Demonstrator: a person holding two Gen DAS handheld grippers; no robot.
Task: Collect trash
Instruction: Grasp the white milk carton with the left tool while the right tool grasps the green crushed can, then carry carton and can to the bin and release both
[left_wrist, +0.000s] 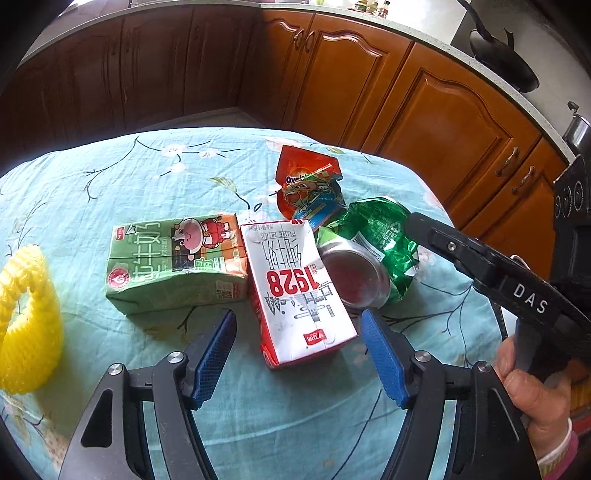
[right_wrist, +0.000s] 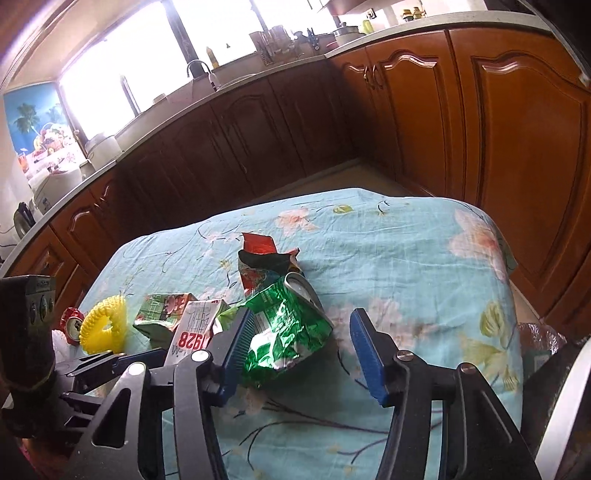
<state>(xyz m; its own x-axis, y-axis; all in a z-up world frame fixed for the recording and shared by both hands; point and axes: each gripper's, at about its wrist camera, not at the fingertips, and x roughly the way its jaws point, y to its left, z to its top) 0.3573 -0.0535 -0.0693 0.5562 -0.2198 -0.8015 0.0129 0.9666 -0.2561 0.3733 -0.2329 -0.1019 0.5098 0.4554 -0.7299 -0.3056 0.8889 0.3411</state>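
Both claws wide open, nothing held. Left claw (left_wrist: 299, 354) straddles the near end of the white milk carton (left_wrist: 301, 291) on the worktop (left_wrist: 110, 177). Right claw (right_wrist: 299, 347) brackets the crushed green can (right_wrist: 286, 328), left pad touching it. Trash is clustered mid-cloth: green carton (left_wrist: 177, 262) at 9 o'clock of the white one, can at 3, foil pouch (left_wrist: 308, 188) at 1. Yellow foam net (left_wrist: 27, 325) sits well apart at 9.

Risks: the claws work close together and could collide. Crumpled thin metal may slip or deform. Cartons touch, so one may drag the other.
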